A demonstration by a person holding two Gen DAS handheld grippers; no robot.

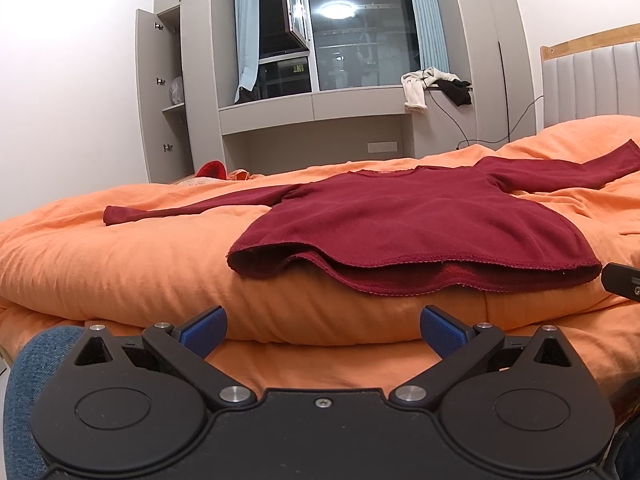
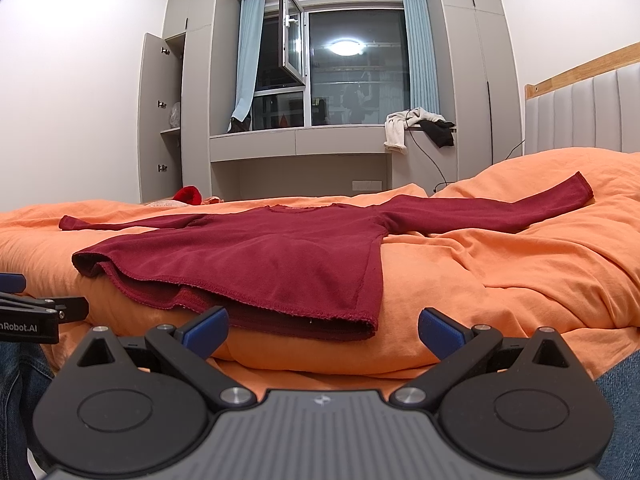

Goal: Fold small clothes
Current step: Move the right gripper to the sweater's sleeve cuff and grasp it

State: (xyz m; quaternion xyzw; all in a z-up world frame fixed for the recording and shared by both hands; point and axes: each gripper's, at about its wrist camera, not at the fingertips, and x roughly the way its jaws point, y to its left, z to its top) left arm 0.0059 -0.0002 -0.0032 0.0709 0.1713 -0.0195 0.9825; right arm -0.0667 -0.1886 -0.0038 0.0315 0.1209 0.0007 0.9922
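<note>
A dark red long-sleeved top (image 1: 400,224) (image 2: 256,256) lies spread flat on the orange bedding, sleeves stretched out to both sides, hem toward me. My left gripper (image 1: 323,330) is open just short of the hem, blue pads wide apart with nothing between them. My right gripper (image 2: 323,330) is also open, close below the hem's right corner (image 2: 368,326). The right gripper's tip (image 1: 622,282) shows at the right edge of the left wrist view; the left gripper (image 2: 36,312) shows at the left edge of the right wrist view.
The orange duvet (image 1: 120,256) (image 2: 500,280) covers the whole bed, rumpled to the right. A padded headboard (image 2: 580,112) stands at the right. Beyond are a window ledge with heaped clothes (image 1: 432,84), an open cabinet door (image 1: 152,92) and a red item (image 1: 212,169).
</note>
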